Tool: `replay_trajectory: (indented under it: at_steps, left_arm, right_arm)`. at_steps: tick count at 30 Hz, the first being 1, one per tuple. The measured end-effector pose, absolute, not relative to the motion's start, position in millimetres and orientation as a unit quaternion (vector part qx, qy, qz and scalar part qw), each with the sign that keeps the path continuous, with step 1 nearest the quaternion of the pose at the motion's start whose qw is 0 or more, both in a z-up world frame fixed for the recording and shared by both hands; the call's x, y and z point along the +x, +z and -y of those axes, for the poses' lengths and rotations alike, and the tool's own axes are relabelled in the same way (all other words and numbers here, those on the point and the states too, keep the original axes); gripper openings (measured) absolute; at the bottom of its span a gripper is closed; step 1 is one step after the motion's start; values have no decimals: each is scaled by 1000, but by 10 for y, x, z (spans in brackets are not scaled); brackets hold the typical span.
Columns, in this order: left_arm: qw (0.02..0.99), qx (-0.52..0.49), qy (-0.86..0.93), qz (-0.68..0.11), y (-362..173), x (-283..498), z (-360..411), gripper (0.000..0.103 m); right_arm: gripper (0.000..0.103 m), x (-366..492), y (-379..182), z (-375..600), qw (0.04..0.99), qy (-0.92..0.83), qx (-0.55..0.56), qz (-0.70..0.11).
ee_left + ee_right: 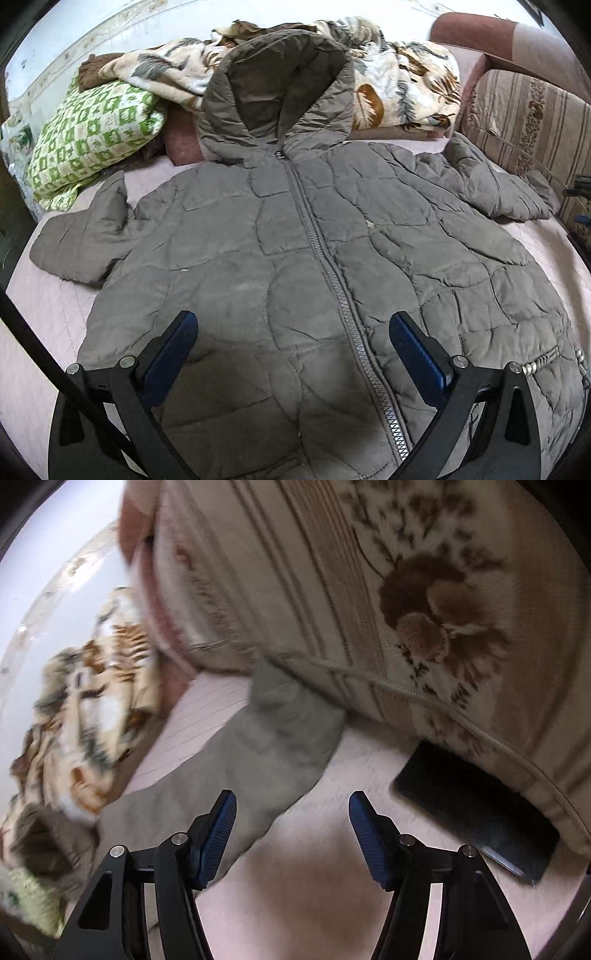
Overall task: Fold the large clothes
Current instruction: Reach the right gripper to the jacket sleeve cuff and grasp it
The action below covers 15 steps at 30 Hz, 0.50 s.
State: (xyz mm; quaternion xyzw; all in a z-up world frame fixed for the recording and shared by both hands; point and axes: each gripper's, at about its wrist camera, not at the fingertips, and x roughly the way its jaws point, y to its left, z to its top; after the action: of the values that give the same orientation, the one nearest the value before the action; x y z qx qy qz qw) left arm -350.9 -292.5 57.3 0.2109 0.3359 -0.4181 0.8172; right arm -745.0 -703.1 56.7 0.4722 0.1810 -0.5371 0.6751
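A grey-brown quilted hooded jacket [314, 266] is lying front-up and zipped on the pink bed sheet [40, 317], its long axis running along the zipper [332, 280] from the hem nearest the left wrist camera to the hood [280, 96], which is pointing away toward the leaf-print blanket [402, 85] and the green checked pillow [88, 133]. The left gripper [293, 330] is hovering released, fingers spread wide above the hem. The right gripper [291, 812] is also gaping and holding nothing, its left finger over the jacket's sleeve [258, 753], which is stretching toward the striped floral sofa cushion [369, 590], with a black phone [476, 812] lying nearby.
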Motion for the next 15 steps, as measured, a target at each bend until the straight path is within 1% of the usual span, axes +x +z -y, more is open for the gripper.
replay_trajectory:
  at_steps: [2, 7, 11, 12, 13, 15]
  left_arm:
    - [817, 215, -425, -326, 588, -3544, 2928, 103]
    - [823, 219, -431, -298, 631, -3634, 2931, 103]
    - [823, 219, -431, -297, 617, -3628, 2960, 103]
    - [823, 220, -430, -300, 600, -3614, 2974, 103]
    - [822, 221, -428, -304, 586, -3604, 2985, 103]
    - [821, 221, -425, -309, 567, -3584, 2990, 103]
  right_arm:
    - [68, -7418, 438, 7188, 659, -553, 474, -187]
    - [68, -7305, 294, 7475, 654, -572, 457, -191]
    - [67, -7245, 172, 7673, 640, -592, 448, -199]
    - [61, -7237, 128, 7717, 640, -590, 449, -201]
    - [40, -7237, 97, 7737, 639, -588, 451, -203]
    - [31, -7224, 102, 7720, 645, -590, 443, -202]
